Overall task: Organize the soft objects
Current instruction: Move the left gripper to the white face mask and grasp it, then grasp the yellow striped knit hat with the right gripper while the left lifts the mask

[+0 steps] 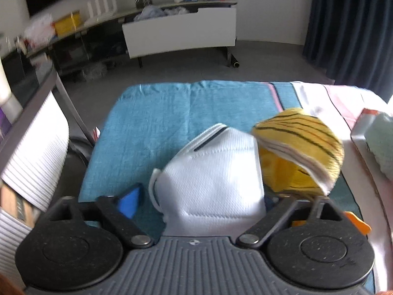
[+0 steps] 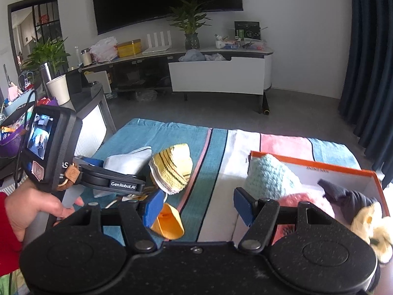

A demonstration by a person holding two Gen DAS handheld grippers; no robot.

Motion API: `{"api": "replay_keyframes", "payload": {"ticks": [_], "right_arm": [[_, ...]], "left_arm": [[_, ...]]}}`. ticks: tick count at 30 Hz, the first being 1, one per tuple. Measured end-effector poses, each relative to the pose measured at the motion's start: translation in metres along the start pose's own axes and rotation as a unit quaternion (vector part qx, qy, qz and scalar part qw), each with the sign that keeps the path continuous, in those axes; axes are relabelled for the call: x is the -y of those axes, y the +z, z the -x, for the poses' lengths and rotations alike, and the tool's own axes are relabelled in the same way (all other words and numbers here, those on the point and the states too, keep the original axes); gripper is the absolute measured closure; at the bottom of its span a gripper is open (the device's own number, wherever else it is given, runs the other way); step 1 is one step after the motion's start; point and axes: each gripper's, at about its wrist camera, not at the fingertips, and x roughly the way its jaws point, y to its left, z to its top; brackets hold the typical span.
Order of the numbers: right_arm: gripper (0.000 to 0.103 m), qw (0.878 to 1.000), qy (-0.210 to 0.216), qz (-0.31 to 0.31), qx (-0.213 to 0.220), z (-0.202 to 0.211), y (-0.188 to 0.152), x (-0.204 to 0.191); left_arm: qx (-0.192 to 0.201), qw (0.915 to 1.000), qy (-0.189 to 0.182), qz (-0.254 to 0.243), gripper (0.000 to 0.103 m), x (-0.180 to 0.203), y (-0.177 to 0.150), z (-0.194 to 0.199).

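- Left gripper [image 1: 199, 204]: a white mask [image 1: 211, 179] fills the gap between its spread fingers. The left view does not show whether the pads press it, so its grip cannot be told. The right view shows the mask [image 2: 127, 162] up off the cloth [image 2: 169, 137], which suggests it is carried.
- Right gripper [image 2: 196, 205]: jaws parted, nothing between them.
- Key relation: a yellow striped sock [image 1: 302, 145] lies just right of the mask, touching or nearly so, ahead and to the right of the left gripper. In the right view it lies ahead and to the left of the right gripper, with its long axis running diagonally.
- The orange box [image 2: 312, 166] stands to the right, just beside the right gripper and well apart from the left one. The right hand is judged nearer the box; both are near the sock.
- Counts:
  - mask, one;
  - yellow striped sock, one;
  - orange soft piece [image 2: 169, 225] near the right gripper's left finger, one;
  - box, one.
- In the box: a light blue knit [image 2: 270, 177], a pink item [image 2: 307, 202], a dark cloth [image 2: 348, 196], a cream item [image 2: 373, 226]; one each, as far as can be seen.
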Motion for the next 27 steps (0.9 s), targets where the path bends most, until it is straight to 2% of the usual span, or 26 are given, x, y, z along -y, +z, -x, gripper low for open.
{"api": "replay_keyframes", "payload": {"ticks": [3,6,13,17,19,20,21,23,27], "right_arm": [[0.026,1.0,0.006,0.009,-0.001,-0.01,0.006,-0.003],[0.024,1.0,0.014,0.011,-0.003,-0.023,0.015,-0.007],[0.022,0.999,0.045,0.011,-0.022,-0.07,0.036,-0.023],[0.022,0.998,0.043,0.015,-0.044,-0.099,0.04,-0.032],[0.037,0.997,0.048,0.009,-0.059,-0.112,0.041,-0.033],[0.065,0.997,0.053,0.001,-0.064,-0.117,0.041,-0.032],[0.077,0.996,0.057,-0.002,-0.068,-0.121,0.041,-0.031],[0.089,0.996,0.057,-0.005,-0.07,-0.122,0.041,-0.032],[0.089,0.998,0.05,-0.008,-0.032,-0.099,0.043,-0.032]], "left_arm": [[0.008,0.9997,-0.008,0.023,0.041,-0.013,0.0,0.002],[0.015,0.9988,-0.024,0.04,0.049,-0.02,0.0,0.009],[0.035,0.9965,-0.029,0.07,0.051,-0.026,-0.003,0.032],[0.036,0.9951,-0.025,0.088,0.051,-0.029,-0.005,0.037],[0.036,0.9943,-0.026,0.097,0.05,-0.032,-0.005,0.04],[0.036,0.9941,-0.023,0.099,0.051,-0.033,-0.006,0.041],[0.038,0.9938,-0.022,0.102,0.051,-0.033,-0.006,0.044],[0.041,0.993,-0.022,0.109,0.051,-0.034,-0.007,0.049],[0.051,0.9917,-0.024,0.115,0.051,-0.032,-0.008,0.062]]}}
